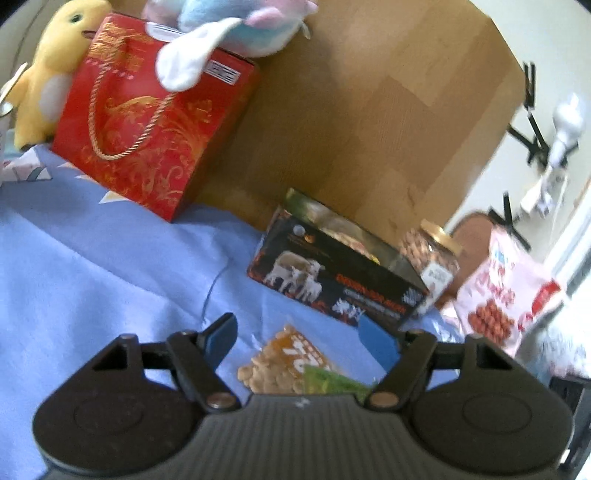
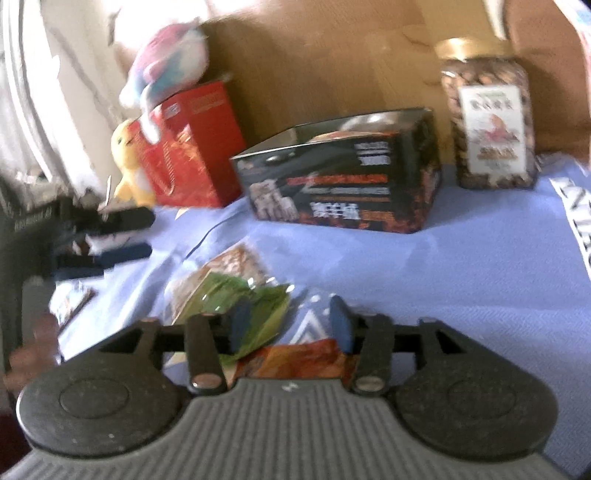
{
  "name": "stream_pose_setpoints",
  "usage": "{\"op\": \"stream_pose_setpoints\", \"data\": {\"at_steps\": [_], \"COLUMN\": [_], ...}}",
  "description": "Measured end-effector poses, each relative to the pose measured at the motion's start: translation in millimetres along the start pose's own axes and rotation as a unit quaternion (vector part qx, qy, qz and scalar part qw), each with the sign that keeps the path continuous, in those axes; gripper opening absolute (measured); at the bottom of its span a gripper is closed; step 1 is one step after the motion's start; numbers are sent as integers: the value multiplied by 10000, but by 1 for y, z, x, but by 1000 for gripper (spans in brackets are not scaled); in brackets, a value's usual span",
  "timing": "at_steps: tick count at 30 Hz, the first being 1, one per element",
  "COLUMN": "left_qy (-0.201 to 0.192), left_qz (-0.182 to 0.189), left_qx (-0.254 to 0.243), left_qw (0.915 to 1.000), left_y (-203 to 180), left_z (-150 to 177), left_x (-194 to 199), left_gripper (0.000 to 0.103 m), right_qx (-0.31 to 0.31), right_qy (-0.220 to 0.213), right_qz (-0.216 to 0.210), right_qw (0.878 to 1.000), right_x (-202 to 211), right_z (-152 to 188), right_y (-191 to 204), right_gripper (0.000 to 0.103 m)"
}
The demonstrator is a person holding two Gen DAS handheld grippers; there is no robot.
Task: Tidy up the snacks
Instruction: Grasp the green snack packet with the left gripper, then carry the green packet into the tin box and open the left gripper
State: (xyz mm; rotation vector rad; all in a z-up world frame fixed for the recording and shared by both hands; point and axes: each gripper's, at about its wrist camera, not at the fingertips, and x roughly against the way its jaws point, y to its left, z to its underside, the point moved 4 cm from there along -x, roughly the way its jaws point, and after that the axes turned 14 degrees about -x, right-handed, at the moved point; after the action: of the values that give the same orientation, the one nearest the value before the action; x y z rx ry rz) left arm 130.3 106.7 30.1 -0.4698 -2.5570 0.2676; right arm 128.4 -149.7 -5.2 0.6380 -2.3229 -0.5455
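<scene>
Snacks spread on blue cloth, both grippers parted and empty.
Left wrist: the left gripper (image 1: 299, 334) gapes over a peanut packet (image 1: 282, 363); only here shows a pink bag (image 1: 506, 291) far right. Right wrist: the right gripper (image 2: 291, 325) stands apart above an orange wrapper (image 2: 295, 356), green packet (image 2: 255, 306) beside its left finger.

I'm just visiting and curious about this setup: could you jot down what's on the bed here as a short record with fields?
surface: blue bedsheet
open container: black box, top open, against the wooden headboard
jar: gold-lidded nut jar, upright beside the black box
loose snacks: peanut packet with a green packet overlapping it; an orange packet
other: red gift box with a pastel plush toy on top
left gripper: open, empty
right gripper: open, over the packets
</scene>
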Motion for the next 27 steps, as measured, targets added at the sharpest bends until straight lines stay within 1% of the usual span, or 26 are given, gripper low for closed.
{"op": "stream_pose_setpoints", "data": {"at_steps": [2, 3, 4, 6, 7, 9, 10, 11, 12, 13, 14, 15, 16, 17, 18, 21, 23, 25, 27], "left_qy": [183, 267, 367, 600, 713, 939, 1024, 998, 980, 983, 963, 947, 960, 986, 986, 918, 860, 734, 589], "left_qz": [97, 232, 338, 377, 365, 442, 498, 524, 549, 594, 540, 549, 597, 646, 651, 657, 678, 687, 708], "left_qx": [-55, -81, -124, -273, -326, -314, -265, -262, -317, -355, -375, -404, -409, -347, -303, -277, -259, -362, -517], "left_qw": [9998, 9993, 9987, 9971, 9962, 9941, 9931, 9933, 9932, 9927, 9932, 9932, 9927, 9924, 9925, 9932, 9937, 9943, 9944], "left_y": [-5, -9, -13, -23, -26, -29, -30, -31, -34, -37, -39, -40, -41, -42, -43, -44, -46, -52, -58], "left_z": [1, 2, 5, 14, 19, 29, 34, 38, 40, 42, 43, 44, 45, 46, 45, 41, 35, 24, 6], "left_x": [-1, -1, -2, -8, -12, -19, -21, -21, -19, -18, -18, -18, -19, -19, -20, -17, -13, -7, -7], "left_gripper": [73, 68, 68, 68, 68, 68, 68, 68, 68, 68, 66, 57, 51, 41, 38, 38, 38, 38, 38], "right_qx": [343, 524, 722, 1064, 1191, 1282, 1283, 1319, 1401, 1509, 1590, 1623, 1602, 1541, 1508, 1673, 1620, 1609, 1642], "right_qy": [108, 155, 208, 345, 394, 392, 412, 418, 435, 438, 443, 433, 459, 479, 468, 249, 131, -33, -266], "right_qz": [6, -21, -25, 127, 217, 218, 219, 233, 231, 213, 148, 113, -2, -128, -204, -107, -155, -188, -198], "right_qw": [9994, 9985, 9972, 9936, 9919, 9907, 9906, 9901, 9889, 9873, 9862, 9857, 9860, 9868, 9872, 9855, 9866, 9868, 9859], "right_x": [1, 1, 2, -3, -7, -11, -13, -15, -16, -17, -16, -15, -14, -13, -11, -6, -1, 5, 10], "right_z": [5, 9, 12, 17, 19, 20, 19, 20, 21, 23, 26, 27, 29, 30, 30, 32, 31, 26, 15], "right_y": [11, 17, 23, 31, 33, 34, 36, 37, 40, 43, 46, 48, 50, 51, 53, 61, 62, 67, 71], "right_gripper": [54, 54, 54, 55, 58, 70, 71, 72, 70, 64, 59, 54, 50, 49, 48, 47, 47, 47, 47]}}
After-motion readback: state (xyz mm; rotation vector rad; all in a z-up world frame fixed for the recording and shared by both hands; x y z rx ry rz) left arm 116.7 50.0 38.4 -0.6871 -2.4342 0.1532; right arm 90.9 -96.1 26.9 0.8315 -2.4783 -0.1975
